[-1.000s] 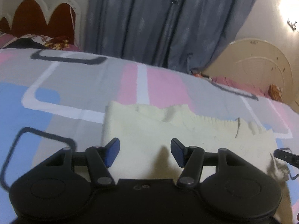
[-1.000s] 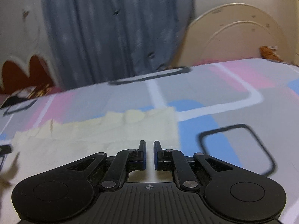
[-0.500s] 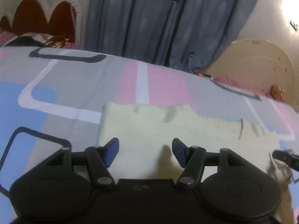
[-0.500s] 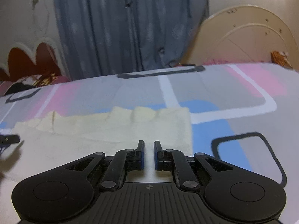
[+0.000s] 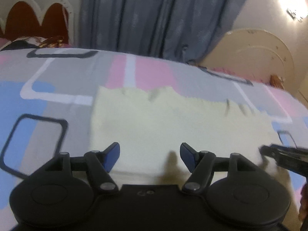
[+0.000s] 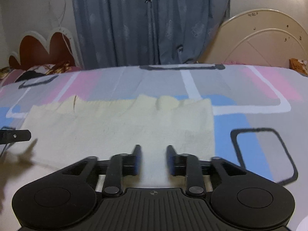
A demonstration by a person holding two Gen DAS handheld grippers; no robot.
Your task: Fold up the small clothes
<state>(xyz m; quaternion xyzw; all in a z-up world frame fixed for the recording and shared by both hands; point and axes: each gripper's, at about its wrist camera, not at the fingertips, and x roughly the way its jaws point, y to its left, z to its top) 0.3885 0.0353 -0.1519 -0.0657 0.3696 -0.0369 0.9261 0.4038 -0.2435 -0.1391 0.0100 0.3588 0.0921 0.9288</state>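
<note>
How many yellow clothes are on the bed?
1. A pale yellow knitted garment lies flat on the patterned bedsheet, before both grippers; more could be outside the views.

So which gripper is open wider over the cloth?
The left gripper: its jaws are spread wide over the cream cloth, while the right gripper shows a narrower gap.

Ahead of my two grippers I see the bed (image 6: 134,80), its sheet patterned in grey, pink and blue blocks, with a pale yellow knitted garment (image 6: 119,127) lying flat directly on it.
</note>
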